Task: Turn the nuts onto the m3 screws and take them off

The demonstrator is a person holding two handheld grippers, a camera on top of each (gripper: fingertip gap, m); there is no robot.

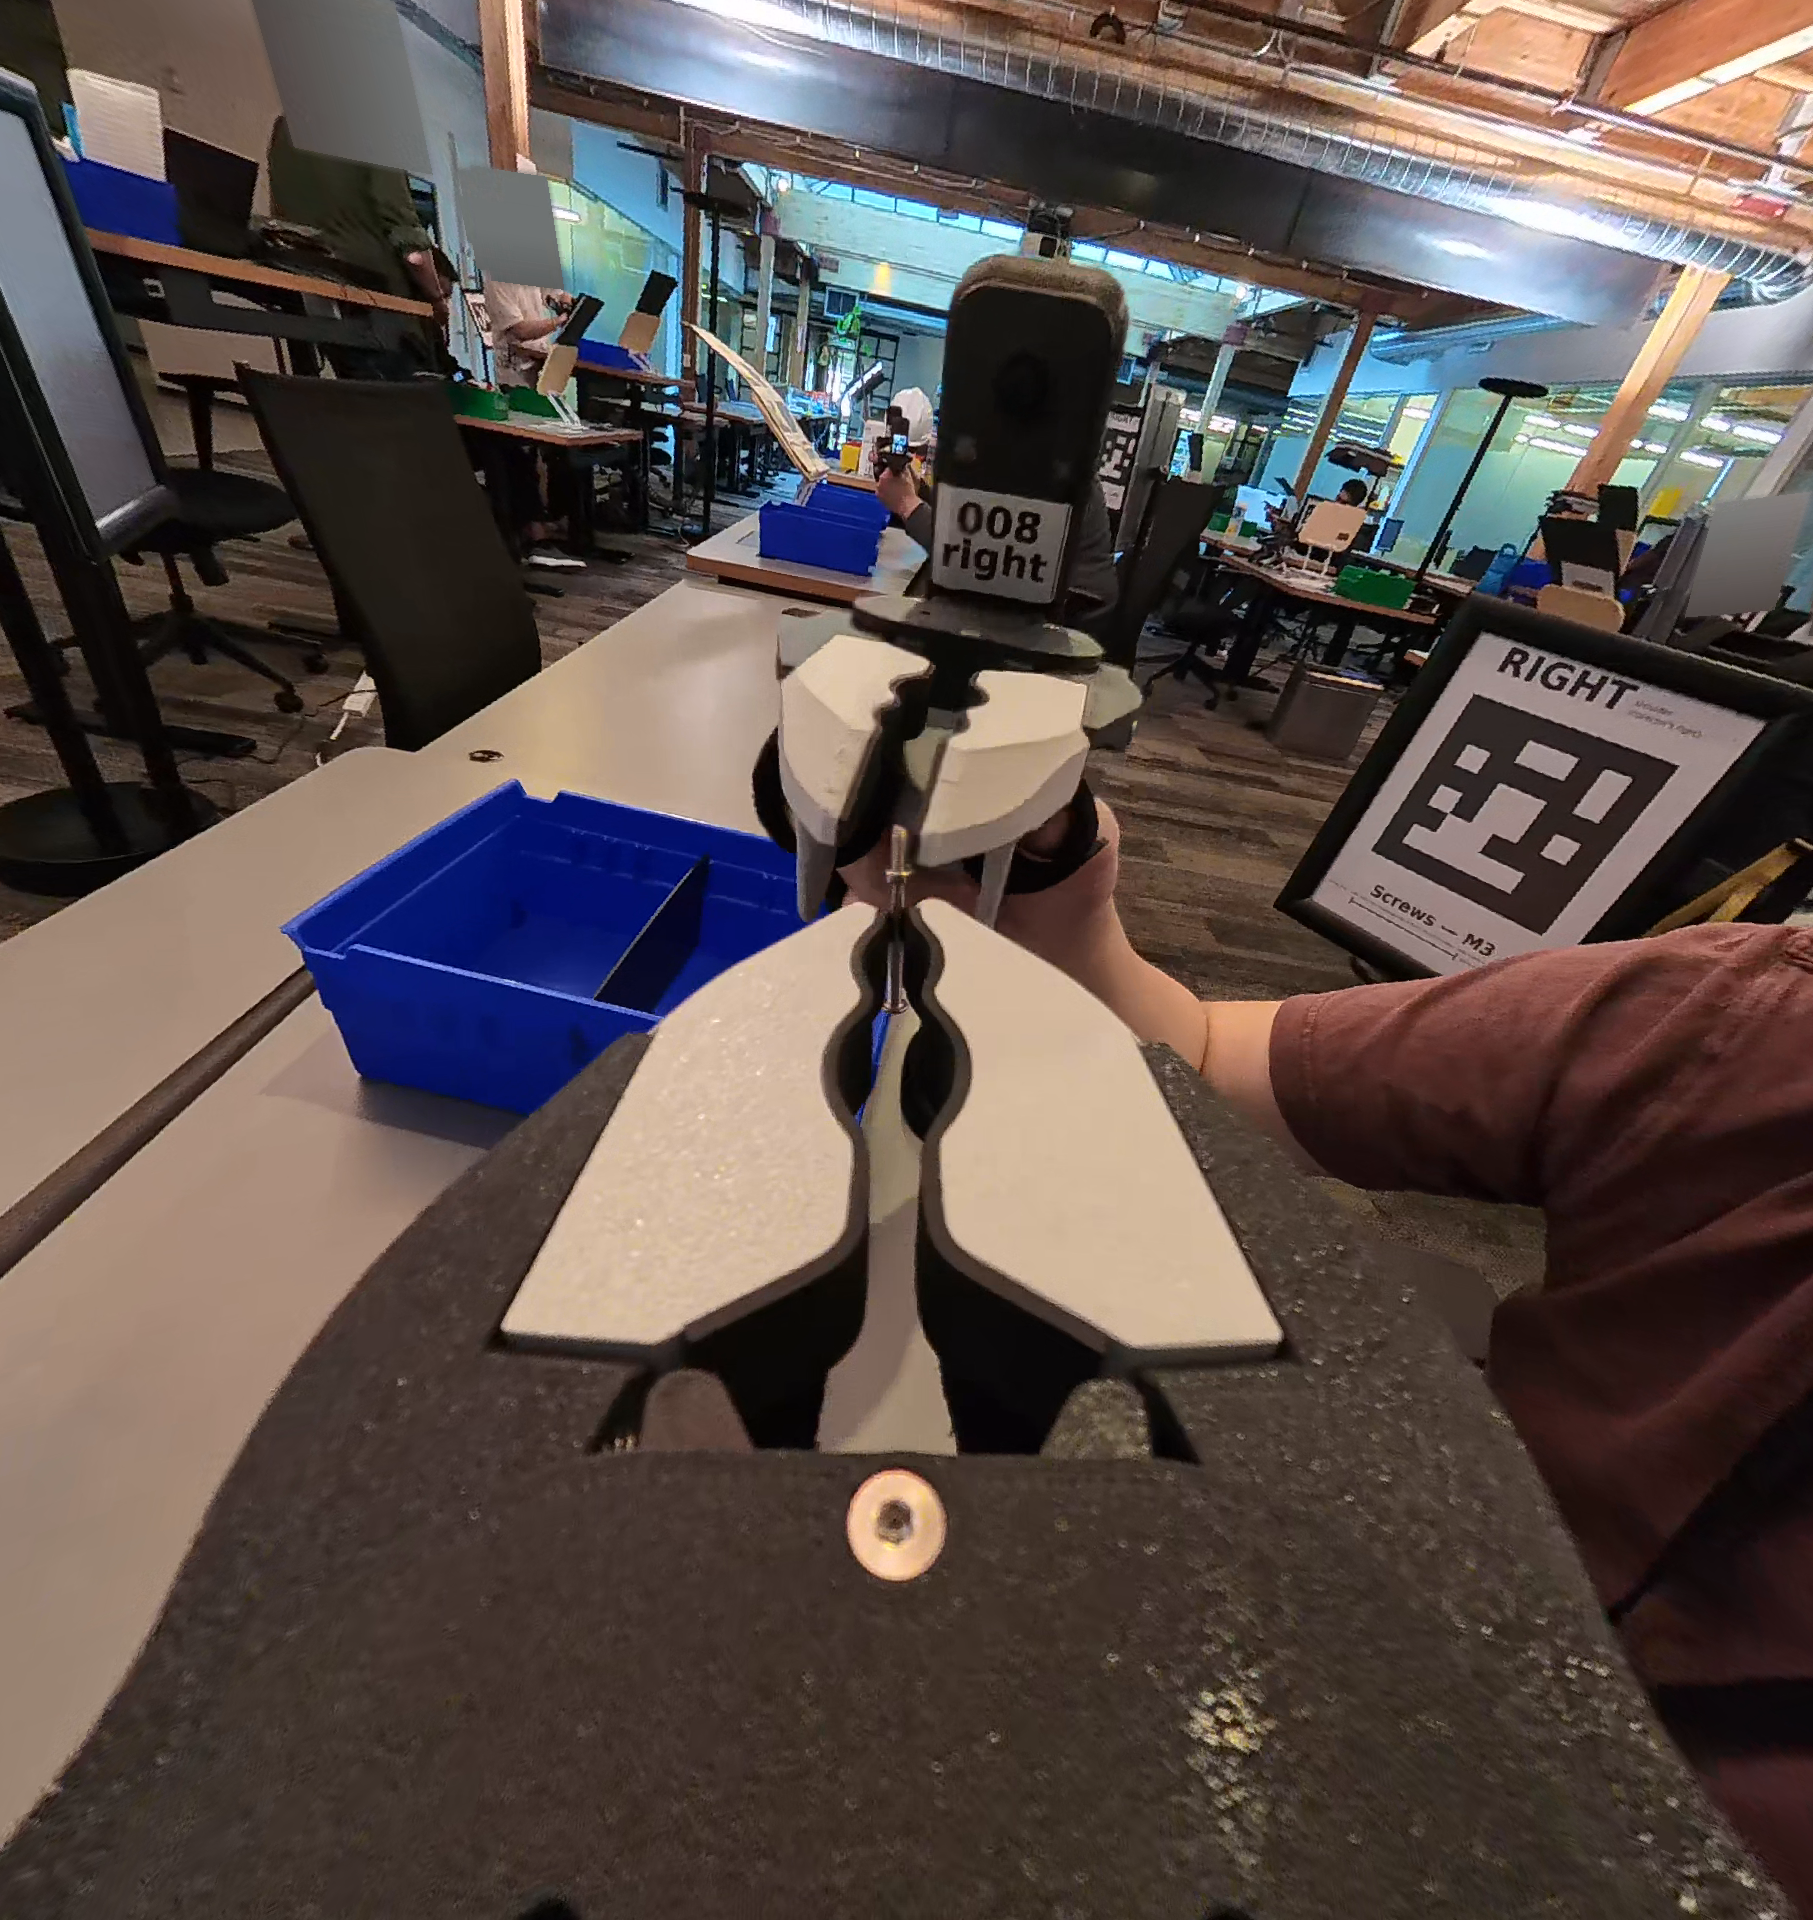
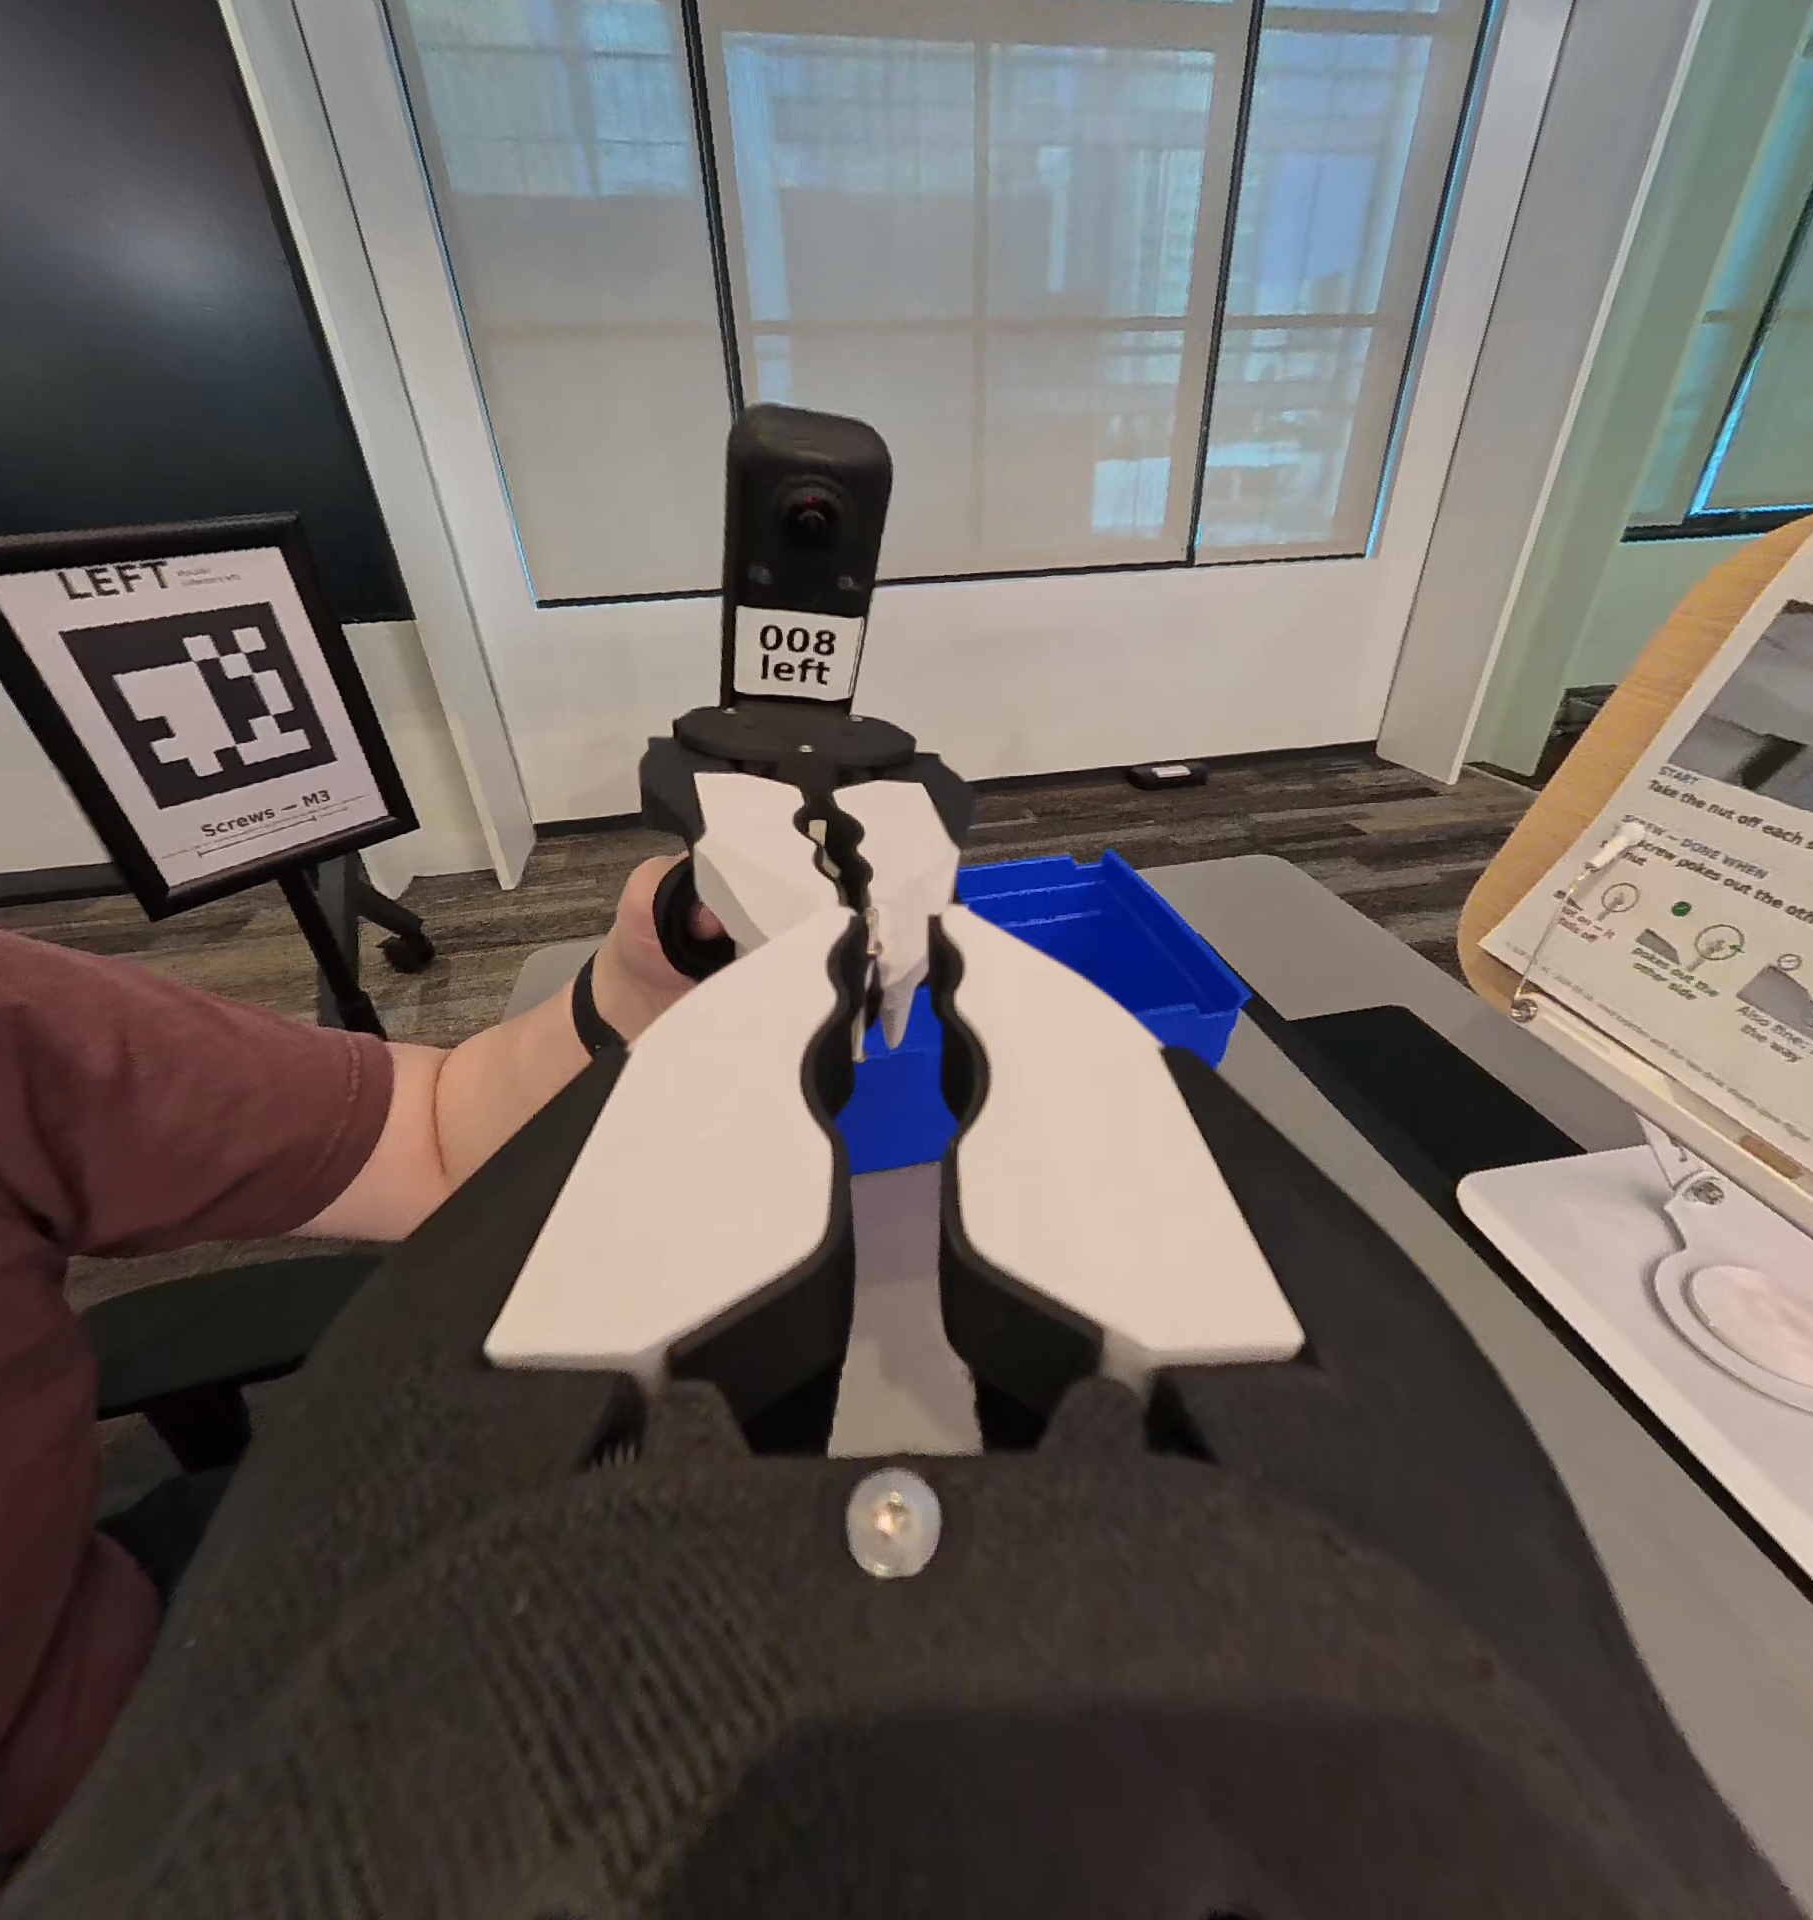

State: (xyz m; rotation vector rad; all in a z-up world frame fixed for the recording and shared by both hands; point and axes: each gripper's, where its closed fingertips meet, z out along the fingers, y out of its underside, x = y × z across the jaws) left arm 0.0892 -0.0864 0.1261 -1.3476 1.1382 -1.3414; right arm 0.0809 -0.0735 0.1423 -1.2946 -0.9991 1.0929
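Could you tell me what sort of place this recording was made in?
Probably an open-plan office or lab workspace: rows of desks, office chairs, and exposed ceiling ducts, with people working at further stations.

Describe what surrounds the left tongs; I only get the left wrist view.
Observer: A printed instruction sheet leans on a white stand, to the right of the blue bin.
Operator: Report the hand on those tongs.
Observer: That hand grips the handle of the left tongs and wears a black wristband.
Operator: Say what stands behind that hand.
Observer: A framed marker sign, propped on a dark stand, with tall windows beyond.
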